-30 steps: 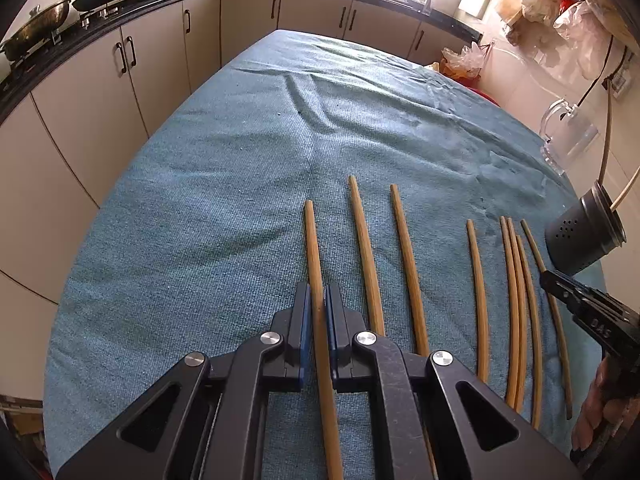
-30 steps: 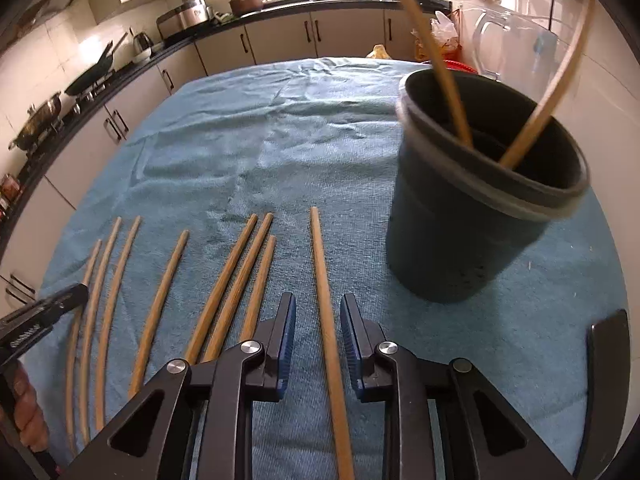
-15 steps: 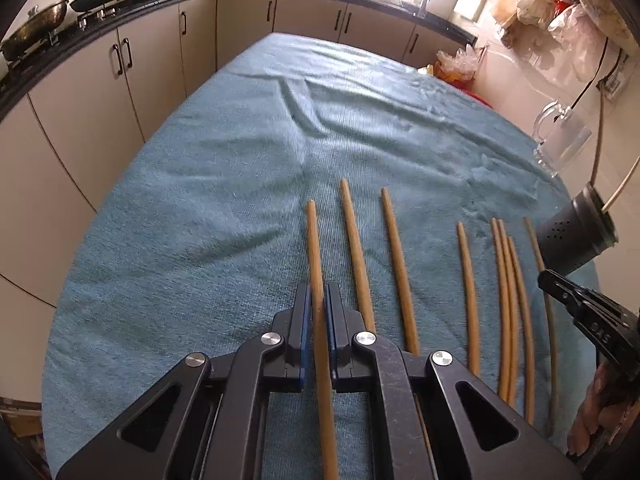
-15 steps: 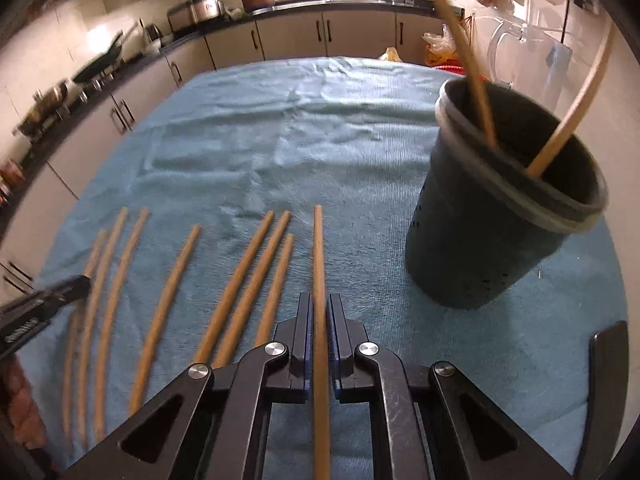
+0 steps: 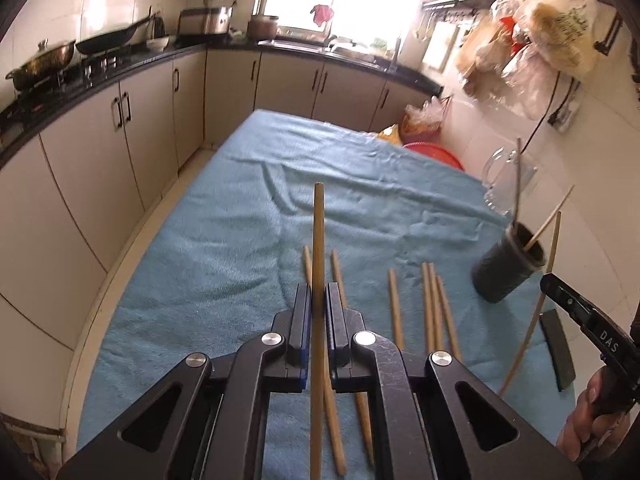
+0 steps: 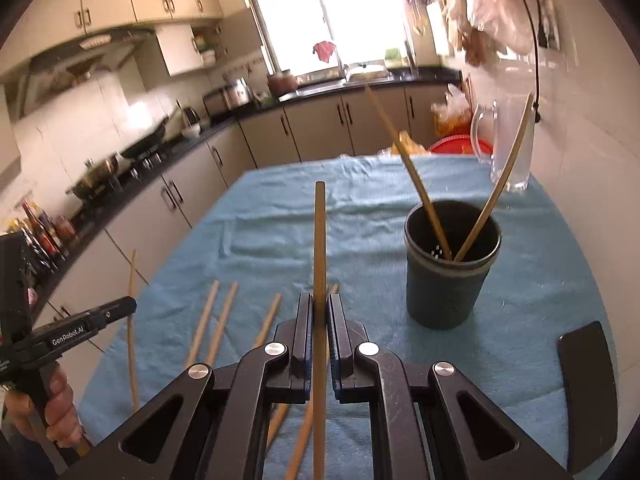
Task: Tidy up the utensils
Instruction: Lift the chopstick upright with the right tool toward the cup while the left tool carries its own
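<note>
My left gripper (image 5: 318, 300) is shut on a wooden chopstick (image 5: 319, 240) and holds it lifted, tip pointing forward above the blue cloth. My right gripper (image 6: 319, 308) is shut on another chopstick (image 6: 319, 240), also lifted off the cloth. Several more chopsticks (image 5: 434, 308) lie side by side on the cloth (image 5: 248, 240), seen too in the right wrist view (image 6: 212, 320). A dark round holder (image 6: 450, 276) stands upright to the right with two chopsticks leaning in it; it also shows in the left wrist view (image 5: 506, 268).
A clear glass jug (image 6: 504, 148) stands beyond the holder by the wall. A flat black block (image 6: 586, 392) lies on the cloth at the right. Kitchen cabinets (image 5: 120, 128) run along the left and far side, close to the table edge.
Both grippers closed on a chopstick each and lifted them off the cloth, tilting upward; the views now look higher across the kitchen.
</note>
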`<state>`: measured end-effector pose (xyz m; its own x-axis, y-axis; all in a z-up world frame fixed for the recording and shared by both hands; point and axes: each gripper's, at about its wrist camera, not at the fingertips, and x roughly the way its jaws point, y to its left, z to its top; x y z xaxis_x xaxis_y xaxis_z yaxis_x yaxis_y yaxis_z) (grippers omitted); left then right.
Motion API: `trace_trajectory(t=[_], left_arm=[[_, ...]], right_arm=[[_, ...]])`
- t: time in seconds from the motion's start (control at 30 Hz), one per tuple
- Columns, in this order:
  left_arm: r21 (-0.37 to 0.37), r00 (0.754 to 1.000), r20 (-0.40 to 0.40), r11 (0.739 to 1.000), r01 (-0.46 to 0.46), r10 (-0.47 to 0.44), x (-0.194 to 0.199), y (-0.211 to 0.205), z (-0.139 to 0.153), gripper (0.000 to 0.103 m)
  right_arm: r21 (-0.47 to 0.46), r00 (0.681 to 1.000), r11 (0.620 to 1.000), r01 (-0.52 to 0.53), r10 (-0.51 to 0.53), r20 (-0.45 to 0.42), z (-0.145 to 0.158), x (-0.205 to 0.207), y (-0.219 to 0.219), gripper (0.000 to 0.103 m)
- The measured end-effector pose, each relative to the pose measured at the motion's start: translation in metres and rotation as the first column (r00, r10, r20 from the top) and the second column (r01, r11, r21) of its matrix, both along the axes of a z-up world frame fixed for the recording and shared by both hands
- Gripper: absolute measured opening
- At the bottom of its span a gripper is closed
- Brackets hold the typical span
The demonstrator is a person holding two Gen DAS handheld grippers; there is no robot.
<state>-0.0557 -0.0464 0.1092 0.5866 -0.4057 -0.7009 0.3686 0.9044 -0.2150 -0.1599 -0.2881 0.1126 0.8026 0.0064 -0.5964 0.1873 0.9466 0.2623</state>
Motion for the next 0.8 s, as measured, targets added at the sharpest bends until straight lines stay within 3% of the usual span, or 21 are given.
trace_trajectory(t=[0.27,0.8], left_arm=[[-0.028,0.998,0.062,0.999,0.034,-0.033,-0.025,-0.001,0.029,0.006],[-0.049,0.994,0.103,0.998,0.051,-0.045,-0.042,0.001,0.05,0.006]], right_arm=[[0.002,0.999,1.0,0.008,-0.008,0.054,0.016,-0.019,0.002,0.007],[0.022,0.994,0.999,0.024,-0.026,0.103,0.031,-0.039,-0.005,0.007]])
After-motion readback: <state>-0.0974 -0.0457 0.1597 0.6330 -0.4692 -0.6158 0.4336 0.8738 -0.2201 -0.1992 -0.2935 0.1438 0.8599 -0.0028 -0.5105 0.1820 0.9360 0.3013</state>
